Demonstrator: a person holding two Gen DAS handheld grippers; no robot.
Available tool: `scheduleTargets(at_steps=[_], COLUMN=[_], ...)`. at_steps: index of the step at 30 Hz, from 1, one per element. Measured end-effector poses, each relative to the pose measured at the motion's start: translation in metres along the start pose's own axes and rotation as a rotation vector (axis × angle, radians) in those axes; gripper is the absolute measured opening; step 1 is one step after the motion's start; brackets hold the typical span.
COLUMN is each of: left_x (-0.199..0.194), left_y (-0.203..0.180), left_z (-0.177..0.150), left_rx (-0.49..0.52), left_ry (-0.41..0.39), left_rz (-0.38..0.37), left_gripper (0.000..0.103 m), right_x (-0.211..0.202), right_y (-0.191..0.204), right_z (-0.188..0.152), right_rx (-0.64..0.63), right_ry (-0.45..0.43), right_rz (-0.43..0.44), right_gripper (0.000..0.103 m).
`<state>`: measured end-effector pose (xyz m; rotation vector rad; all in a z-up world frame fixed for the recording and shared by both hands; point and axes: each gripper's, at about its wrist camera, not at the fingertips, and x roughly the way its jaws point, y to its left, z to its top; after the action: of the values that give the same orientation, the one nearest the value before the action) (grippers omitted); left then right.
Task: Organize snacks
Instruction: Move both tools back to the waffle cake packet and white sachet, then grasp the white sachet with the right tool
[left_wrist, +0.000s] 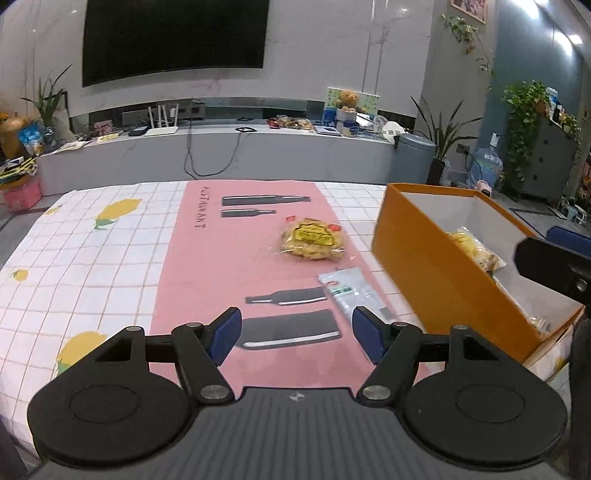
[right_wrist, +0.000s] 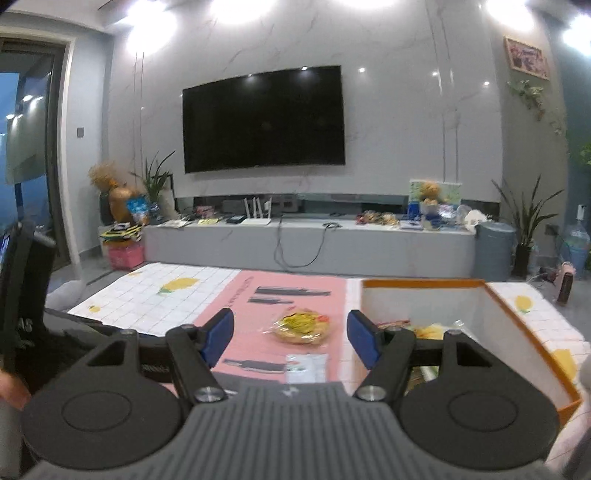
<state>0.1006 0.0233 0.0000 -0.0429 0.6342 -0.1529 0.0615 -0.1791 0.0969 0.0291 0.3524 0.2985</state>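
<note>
Because the round yellow snack bag (left_wrist: 312, 239) and the flat white packet (left_wrist: 351, 291) lie loose on the pink mat (left_wrist: 192, 280), just beside the orange box (left_wrist: 424, 266) that already holds some snacks, a clumsy grab could push them away. The left gripper (left_wrist: 297, 338) and right gripper (right_wrist: 291, 338) both have their fingers apart and hold nothing. The white packet is thin and could slip out, or a gripper could bump the box wall.
</note>
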Motion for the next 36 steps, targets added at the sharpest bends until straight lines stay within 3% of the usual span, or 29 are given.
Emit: scheduleTargets(at_steps=[12, 16, 22, 29, 33, 36], left_x=[0.008, 0.004, 0.013, 0.019, 0.019, 0.018], left_y=[0.063, 0.07, 0.075, 0.075, 0.076, 0.079], left_z=[-0.014, -0.013, -0.015, -0.015, -0.014, -0.014], left_rx=[-0.174, -0.179, -0.205, -0.219, -0.235, -0.252], left_ry=[0.003, -0.021, 0.018, 0.041, 0.05, 0.053], left_rz=[0.035, 0.053, 0.051, 0.03, 0.024, 0.023], left_gripper=[0.081, 0.081, 0.081, 0.081, 0.081, 0.081], right_x=[0.084, 0.12, 0.166, 0.205, 0.222, 0.231], right_y=[0.048, 0.042, 0.022, 0.013, 0.017, 0.014], right_z=[-0.045, -0.062, -0.076, -0.084, -0.083, -0.08], right_rx=[-0.096, -0.069, 0.041, 0.1, 0.044, 0.076], right_ry=[0.157, 0.239, 0.334, 0.369, 0.389, 0.415], right_rz=[-0.058, -0.12, -0.188, -0.251, -0.267, -0.24], right_gripper=[0.066, 0.066, 0.066, 0.066, 0.074, 0.078])
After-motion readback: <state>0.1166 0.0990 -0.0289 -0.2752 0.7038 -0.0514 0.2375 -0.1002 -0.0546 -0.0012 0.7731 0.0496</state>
